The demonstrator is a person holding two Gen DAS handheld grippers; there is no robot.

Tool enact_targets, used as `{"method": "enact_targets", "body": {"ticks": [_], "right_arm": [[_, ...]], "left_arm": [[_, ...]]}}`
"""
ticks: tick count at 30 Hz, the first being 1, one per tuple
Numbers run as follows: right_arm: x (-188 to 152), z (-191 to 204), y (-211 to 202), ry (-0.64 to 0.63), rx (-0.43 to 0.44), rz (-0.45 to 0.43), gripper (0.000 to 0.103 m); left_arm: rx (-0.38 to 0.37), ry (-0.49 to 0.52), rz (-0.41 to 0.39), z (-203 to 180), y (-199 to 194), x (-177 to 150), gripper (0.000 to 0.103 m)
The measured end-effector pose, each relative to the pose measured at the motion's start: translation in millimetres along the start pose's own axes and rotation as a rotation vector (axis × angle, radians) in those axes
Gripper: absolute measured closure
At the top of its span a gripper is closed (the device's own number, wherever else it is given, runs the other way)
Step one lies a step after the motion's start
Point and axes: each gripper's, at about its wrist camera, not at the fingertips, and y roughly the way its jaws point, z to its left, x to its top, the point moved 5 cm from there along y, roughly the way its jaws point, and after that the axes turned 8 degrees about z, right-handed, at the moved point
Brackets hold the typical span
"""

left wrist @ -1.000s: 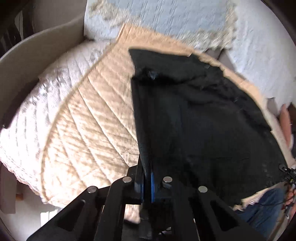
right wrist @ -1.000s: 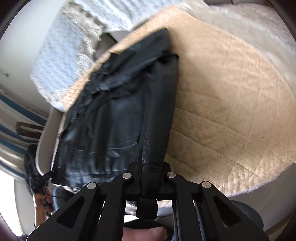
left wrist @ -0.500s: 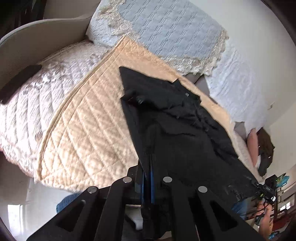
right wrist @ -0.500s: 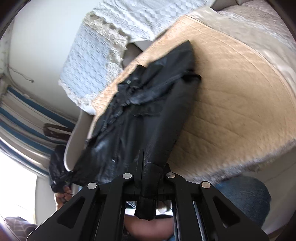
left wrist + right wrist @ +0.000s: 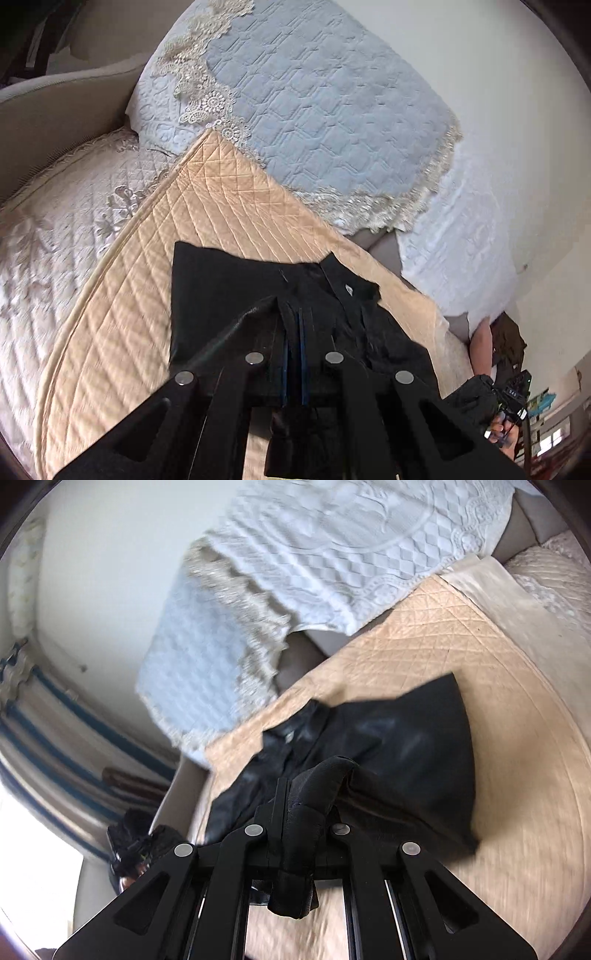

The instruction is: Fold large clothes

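Observation:
A black leather-like jacket (image 5: 218, 291) lies on a peach quilted cover (image 5: 122, 332), its collar toward the sofa back. My left gripper (image 5: 293, 325) is shut on one hem corner of the jacket, lifted and carried over the garment. In the right wrist view the same jacket (image 5: 410, 738) lies doubled on the cover (image 5: 517, 738). My right gripper (image 5: 301, 797) is shut on the other hem corner, and a fold of black fabric hangs down between its fingers. The opposite gripper shows at each view's edge, still holding black cloth (image 5: 476, 395).
A pale blue quilted throw with lace trim (image 5: 314, 110) and a white throw (image 5: 351, 554) hang over the sofa back. A cream embroidered cover (image 5: 44, 240) lies to the left, beside the sofa's armrest (image 5: 55, 110). The wall stands behind.
Both grippers rose and moved toward the sofa back, carrying the jacket's lower edge over its upper part. The visible flat part of the jacket has become much shorter.

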Motion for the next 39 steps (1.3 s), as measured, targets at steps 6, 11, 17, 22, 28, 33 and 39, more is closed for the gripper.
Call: {"method": "enact_targets", "body": {"ticks": [6,11,17,22,28,33,39], "right_arm": [[44,-64,73,0.156,-0.099,0.063,0.086],[48,-81,93,0.172,-0.175,0.101,0.07],[49,-53,49,-0.029,-0.109,-0.021,0.04],[60,-66,63,-0.109,-0.299,0.024,0.04],[69,-67,104,-0.235,-0.408,0.174,0.04],[65,-66,122,-0.296,-0.48,0.246,0.094],[54,-16,72,-0.405,-0.352,0.065,0.099]], "left_arm": [[0.122,-0.108,0.077,44,87,18,0.099],[0.206,-0.129,0.139,65,119,16,0.098],[0.244,-0.014,0.045,53,84,23,0.053],[0.308,0.122,0.147,42,122,33,0.041],[0.364,0.179,0.256,40,175,36,0.041],[0.381,0.229,0.271,34,185,32,0.078],[0.284,0.343,0.067,-8,122,23,0.097]]}}
